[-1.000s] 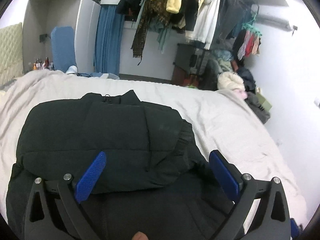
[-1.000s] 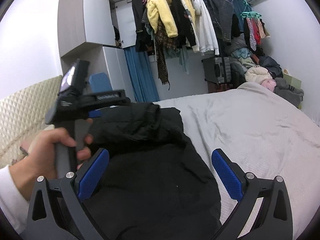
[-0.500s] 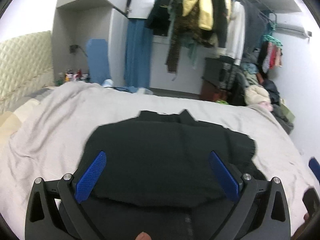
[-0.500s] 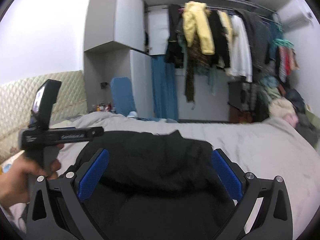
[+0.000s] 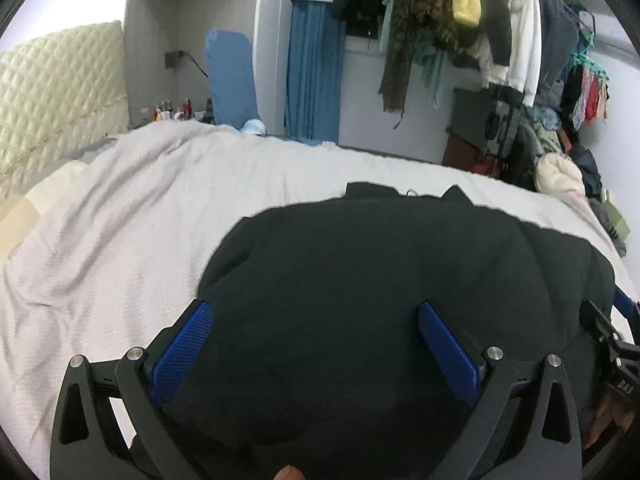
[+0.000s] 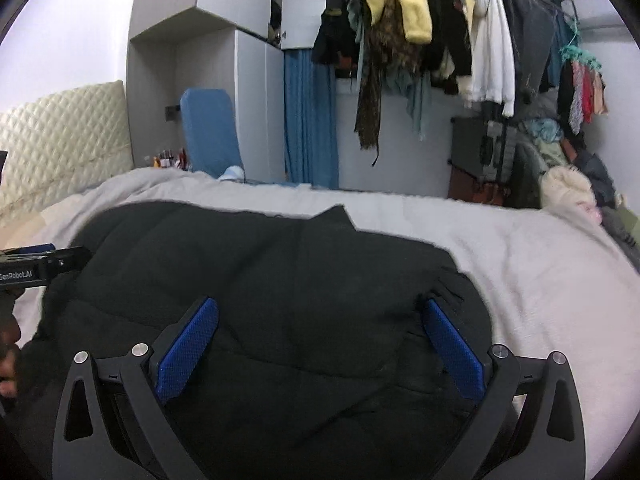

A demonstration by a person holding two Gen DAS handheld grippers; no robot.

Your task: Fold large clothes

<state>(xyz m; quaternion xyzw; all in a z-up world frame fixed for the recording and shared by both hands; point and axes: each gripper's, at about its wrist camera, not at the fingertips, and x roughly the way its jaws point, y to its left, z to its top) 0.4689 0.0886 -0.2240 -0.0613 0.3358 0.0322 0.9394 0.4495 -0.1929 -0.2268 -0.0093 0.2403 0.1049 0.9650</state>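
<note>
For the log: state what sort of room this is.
A bedroom, most likely: a bed with a quilted headboard, a rail of hanging clothes, and a wardrobe. A black jacket lies on the bed.

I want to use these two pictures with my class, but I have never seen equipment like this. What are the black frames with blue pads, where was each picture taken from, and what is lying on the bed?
No robot is here: a person holds a two-finger gripper in each hand, each carrying a wide-angle camera looking along its fingers. One picture comes from the left gripper, the other from the right gripper. The blue pads are the fingertips. Both grippers are open and hold nothing. Below them a black padded jacket lies on a pale bed cover. Behind hangs a rail of clothes.
</note>
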